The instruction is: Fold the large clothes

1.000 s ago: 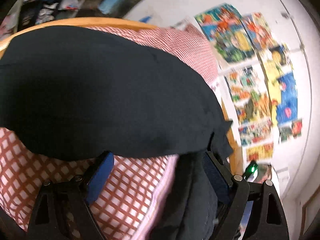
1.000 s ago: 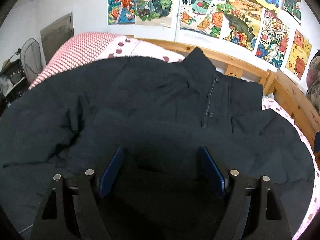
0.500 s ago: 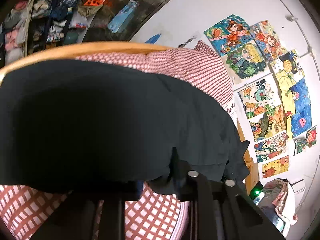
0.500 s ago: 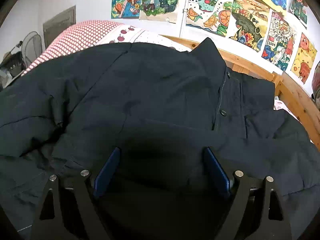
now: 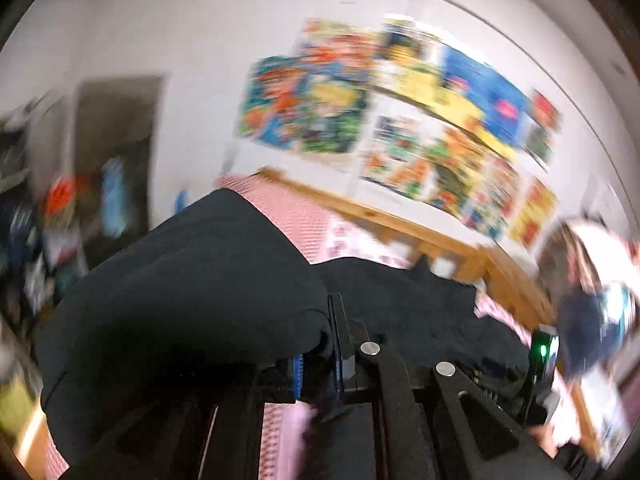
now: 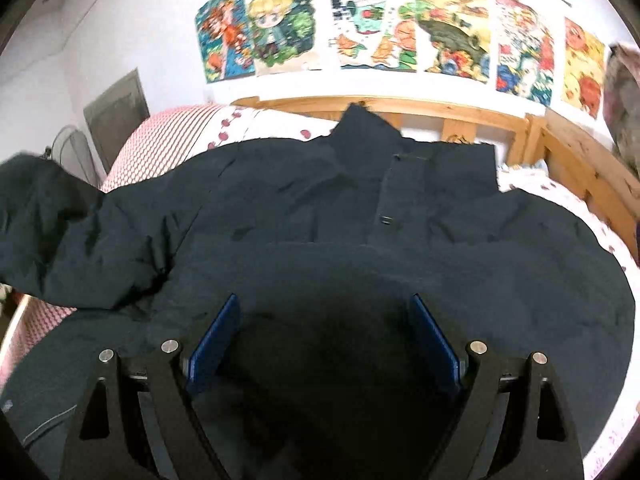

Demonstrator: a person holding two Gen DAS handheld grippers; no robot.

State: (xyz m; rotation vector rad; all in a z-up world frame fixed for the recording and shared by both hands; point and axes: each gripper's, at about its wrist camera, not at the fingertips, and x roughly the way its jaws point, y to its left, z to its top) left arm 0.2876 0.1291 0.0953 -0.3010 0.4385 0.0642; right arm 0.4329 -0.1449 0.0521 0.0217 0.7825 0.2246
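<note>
A large dark navy jacket (image 6: 320, 208) lies spread front-up on the bed, collar (image 6: 360, 124) toward the wall and a button placket running down its middle. My right gripper (image 6: 324, 340) hovers open just over the jacket's lower part, with only cloth beneath its blue pads (image 6: 212, 340). My left gripper (image 5: 318, 360) is shut on a fold of the jacket (image 5: 192, 288), which bulges up and left of the jaws. In the right wrist view that lifted sleeve part (image 6: 52, 240) rises at the far left. The left wrist view is motion-blurred.
Pink-and-white checked bedding (image 6: 160, 148) covers the bed. A wooden bed rail (image 6: 440, 112) runs along the wall under several colourful posters (image 6: 376, 28). A blurred pinkish bundle (image 5: 592, 276) sits beyond the bed's right end, and a dark doorway (image 5: 116, 152) stands at left.
My left gripper went from open to shut on the jacket fabric and swung up toward the wall, lifting the cloth. The right gripper stayed open and drew back slightly.
</note>
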